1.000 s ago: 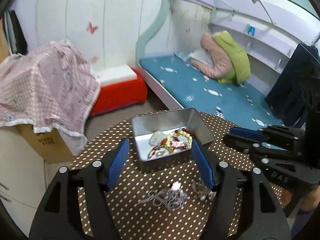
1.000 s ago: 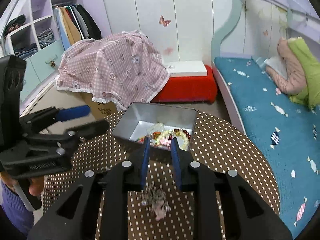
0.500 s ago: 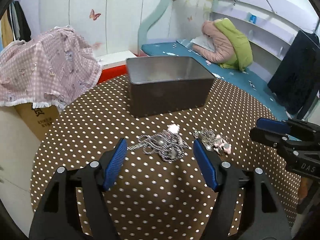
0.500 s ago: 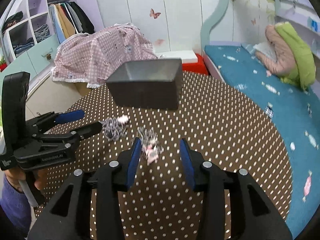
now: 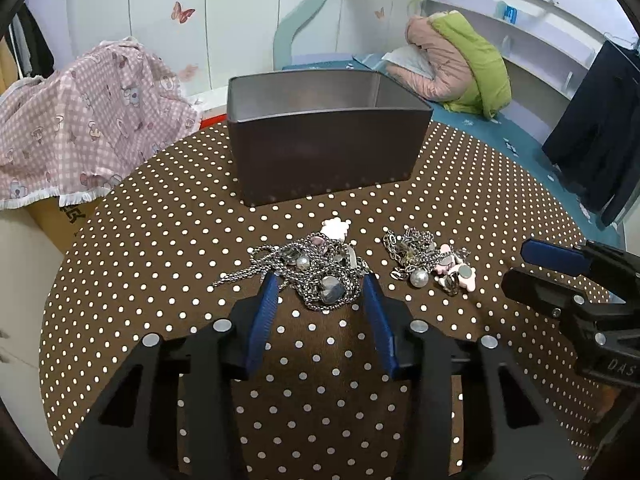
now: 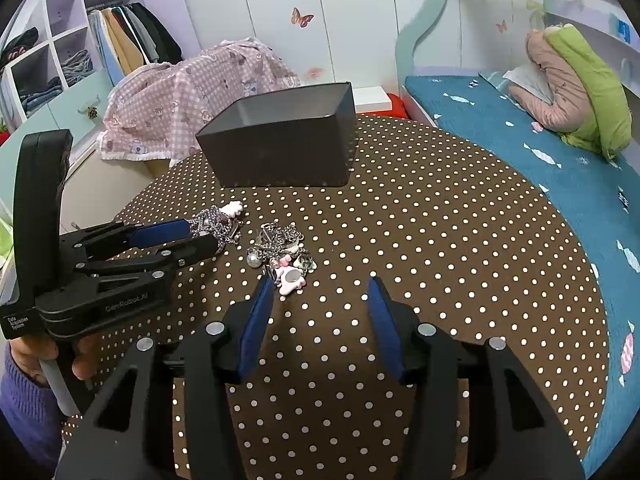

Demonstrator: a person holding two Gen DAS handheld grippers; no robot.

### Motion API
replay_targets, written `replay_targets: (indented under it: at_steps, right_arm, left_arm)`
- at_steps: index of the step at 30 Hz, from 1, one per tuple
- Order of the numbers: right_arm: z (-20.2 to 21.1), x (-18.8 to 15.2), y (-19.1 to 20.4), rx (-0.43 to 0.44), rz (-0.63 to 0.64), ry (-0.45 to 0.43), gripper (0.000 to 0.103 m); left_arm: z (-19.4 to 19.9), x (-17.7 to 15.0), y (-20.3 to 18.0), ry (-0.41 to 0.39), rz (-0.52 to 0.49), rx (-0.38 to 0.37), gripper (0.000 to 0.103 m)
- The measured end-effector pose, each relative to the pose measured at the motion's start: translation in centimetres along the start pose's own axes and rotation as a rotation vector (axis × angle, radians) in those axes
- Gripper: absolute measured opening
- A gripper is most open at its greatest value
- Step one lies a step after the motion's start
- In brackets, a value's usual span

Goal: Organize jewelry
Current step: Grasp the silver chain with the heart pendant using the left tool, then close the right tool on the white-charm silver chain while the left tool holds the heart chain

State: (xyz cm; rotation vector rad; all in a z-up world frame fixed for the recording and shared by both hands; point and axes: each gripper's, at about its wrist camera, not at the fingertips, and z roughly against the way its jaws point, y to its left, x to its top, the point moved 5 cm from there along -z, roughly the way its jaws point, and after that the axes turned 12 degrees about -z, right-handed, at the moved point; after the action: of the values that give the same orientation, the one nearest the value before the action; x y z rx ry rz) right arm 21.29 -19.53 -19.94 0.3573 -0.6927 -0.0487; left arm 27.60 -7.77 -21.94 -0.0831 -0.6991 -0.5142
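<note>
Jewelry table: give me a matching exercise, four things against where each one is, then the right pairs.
Things
1. metal tin
2. chain pile with the white charm
3. chain pile with the pink charms
4. pink checked cloth

Places
A. between the blue fingers of the left gripper
B. off the table, draped over a box
C. just ahead of the right gripper, by its left finger
D. at the far side of the dotted tablecloth, beyond both chain piles

Pairs: 1-D, 2-A, 3-C, 4-B
</note>
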Motion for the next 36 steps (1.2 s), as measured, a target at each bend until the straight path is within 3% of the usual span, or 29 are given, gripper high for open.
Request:
replay_targets:
  at_steps: [3,6,10,20,29,34,36]
  right_arm:
    - [-0.2,-0.1,-0.1,0.002,-0.002,0.007,0.047]
    - [-0.2,-0.1,-0.1,-0.001,0.001,0.009,0.048]
    - [-0.2,-0.2,-0.3,-0.005,-0.003,0.012,0.048]
    - [0.4,-0.4,1.1,-0.007,0.03,0.0,0.049]
    - [-0.1,-0.7,4.1,0.024,0.094,0.004,0.049]
    - [-1.7,-0.7,6.1,0.04,0.128,0.027,0.032]
    - [-2.2,-0.6,6.5,0.046,0.131,0.034,0.031]
  left_arm:
    - [-0.4,0.1,0.0,0.009,0.001,0.006,0.039]
    - [-0.5,0.2,0.3,0.007,0.012,0.0,0.028]
    - [-0.4,0.1,0.9,0.007,0.013,-0.002,0.024]
    - [4.0,-1.3,2.3,-0.069,0.051,-0.042,0.024]
    - [6.6,-4.5,3.7,-0.07,0.092,-0.048,0.024]
    - [7.1,-5.2,4.1,-0.074,0.108,-0.049,0.024]
    - [7.1,-5.4,4.2,-0.074,0.113,-0.057,0.024]
